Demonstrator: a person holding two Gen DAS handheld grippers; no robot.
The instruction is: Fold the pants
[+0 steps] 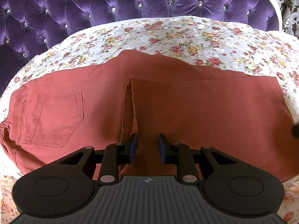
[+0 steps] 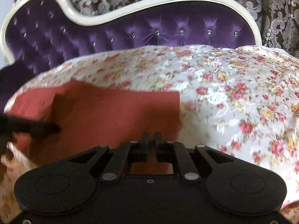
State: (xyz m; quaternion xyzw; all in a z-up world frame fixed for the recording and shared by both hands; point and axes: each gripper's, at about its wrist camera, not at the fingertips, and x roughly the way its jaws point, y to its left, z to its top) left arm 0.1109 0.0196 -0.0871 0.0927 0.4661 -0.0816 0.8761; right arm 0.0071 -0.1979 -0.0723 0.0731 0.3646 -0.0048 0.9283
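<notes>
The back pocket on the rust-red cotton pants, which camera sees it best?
The left wrist view: the stitched back pocket of the rust-red cotton pants lies sharp and whole there. The right wrist view is blurred and shows only plain red cloth, no pocket.

My left camera sits low and close over the pants (image 1: 168,108), looking across them toward the headboard (image 1: 130,5). My right camera looks the same way from further right, blurred, near the pants' (image 2: 112,115) right edge. Both share pants, bedspread (image 1: 186,37) and headboard.
</notes>
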